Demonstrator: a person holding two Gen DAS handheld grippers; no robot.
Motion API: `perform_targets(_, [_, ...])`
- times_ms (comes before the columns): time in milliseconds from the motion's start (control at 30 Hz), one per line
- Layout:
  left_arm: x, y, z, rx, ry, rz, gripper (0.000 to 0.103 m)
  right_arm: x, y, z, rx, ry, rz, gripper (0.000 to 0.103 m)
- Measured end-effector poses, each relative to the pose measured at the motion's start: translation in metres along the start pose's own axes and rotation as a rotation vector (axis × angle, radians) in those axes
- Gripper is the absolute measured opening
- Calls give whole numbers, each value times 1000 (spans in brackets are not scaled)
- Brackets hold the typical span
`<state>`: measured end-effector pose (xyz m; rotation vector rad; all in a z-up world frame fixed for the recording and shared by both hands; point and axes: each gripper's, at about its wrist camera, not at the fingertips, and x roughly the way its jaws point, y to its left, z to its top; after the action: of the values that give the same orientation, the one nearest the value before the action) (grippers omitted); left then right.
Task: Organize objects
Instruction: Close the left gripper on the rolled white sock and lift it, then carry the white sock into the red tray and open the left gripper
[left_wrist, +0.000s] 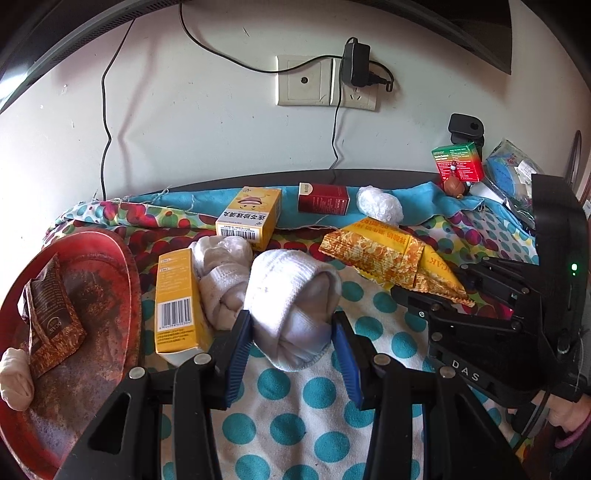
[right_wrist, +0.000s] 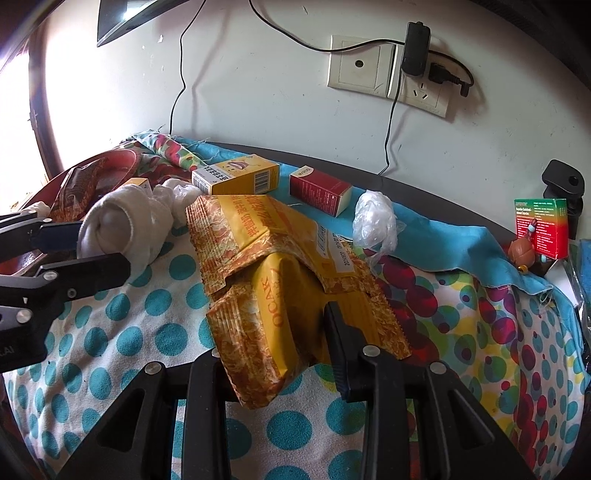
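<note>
Polka-dot cloth (left_wrist: 314, 398) covers the surface. Left gripper (left_wrist: 293, 332) is clamped on a rolled white sock (left_wrist: 291, 295); right gripper (right_wrist: 280, 332) is clamped on a yellow snack packet (right_wrist: 266, 306). Risk: soft sock could slip free; red tray (left_wrist: 125, 266) lies left.

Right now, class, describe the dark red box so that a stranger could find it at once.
Start at the white wall socket and drop to the blue cloth strip along the table's back edge. The dark red box lies there, between a yellow box and a crumpled plastic wad; it alone is dark red with a white end.
</note>
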<state>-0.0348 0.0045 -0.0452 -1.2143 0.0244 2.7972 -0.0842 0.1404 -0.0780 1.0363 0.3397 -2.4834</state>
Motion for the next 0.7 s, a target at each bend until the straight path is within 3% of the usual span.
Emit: perform_targets(700, [-34,56,1,-81,-41,78,44,-1,0,1,-1,3,5,30])
